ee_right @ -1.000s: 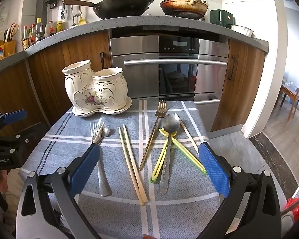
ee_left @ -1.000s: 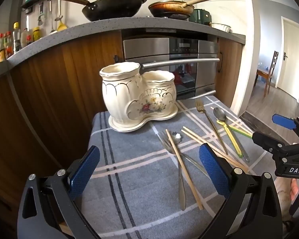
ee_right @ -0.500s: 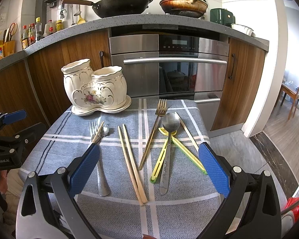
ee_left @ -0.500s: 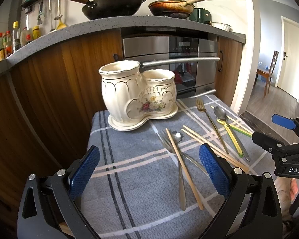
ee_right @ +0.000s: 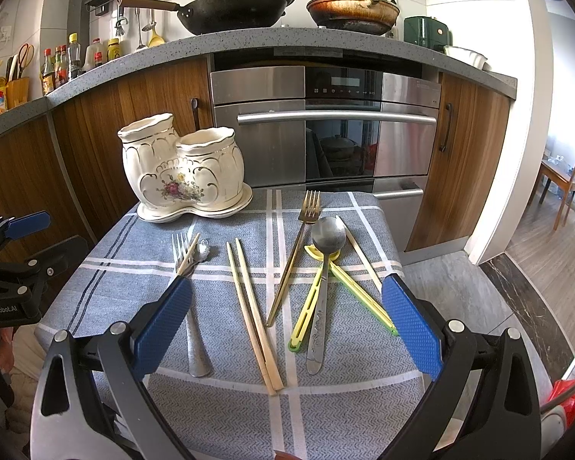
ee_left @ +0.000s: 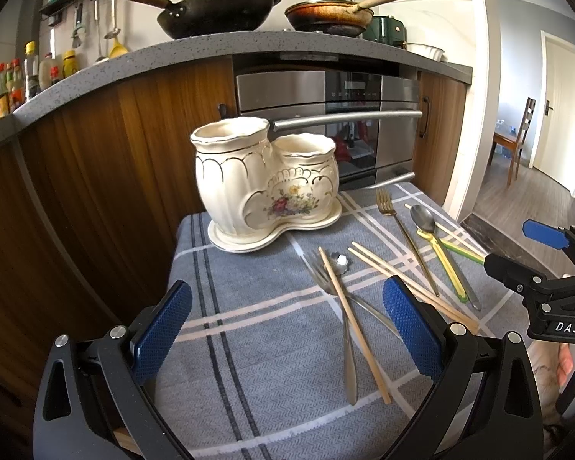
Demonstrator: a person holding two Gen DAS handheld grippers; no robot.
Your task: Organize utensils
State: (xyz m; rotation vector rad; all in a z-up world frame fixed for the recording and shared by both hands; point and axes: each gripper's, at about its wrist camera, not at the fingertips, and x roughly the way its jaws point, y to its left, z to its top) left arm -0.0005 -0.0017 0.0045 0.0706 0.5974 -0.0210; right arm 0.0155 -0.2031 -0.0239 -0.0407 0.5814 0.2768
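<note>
grey plaid cloth (ee_right: pixel 218 406): cream floral holder (ee_right: pixel 182 170), scattered utensils (ee_right: pixel 318 280).

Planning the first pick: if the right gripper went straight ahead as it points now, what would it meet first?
Probably the pair of wooden chopsticks lying on the cloth between the open right gripper fingers, with the gold fork just beyond; depth is uncertain.

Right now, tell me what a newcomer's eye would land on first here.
First, the cream ceramic utensil holder with its painted flowers, standing empty at the back left of the blue plaid cloth. Next, the cutlery spread flat in front of it: a gold fork, a steel spoon and paired wooden chopsticks.
</note>
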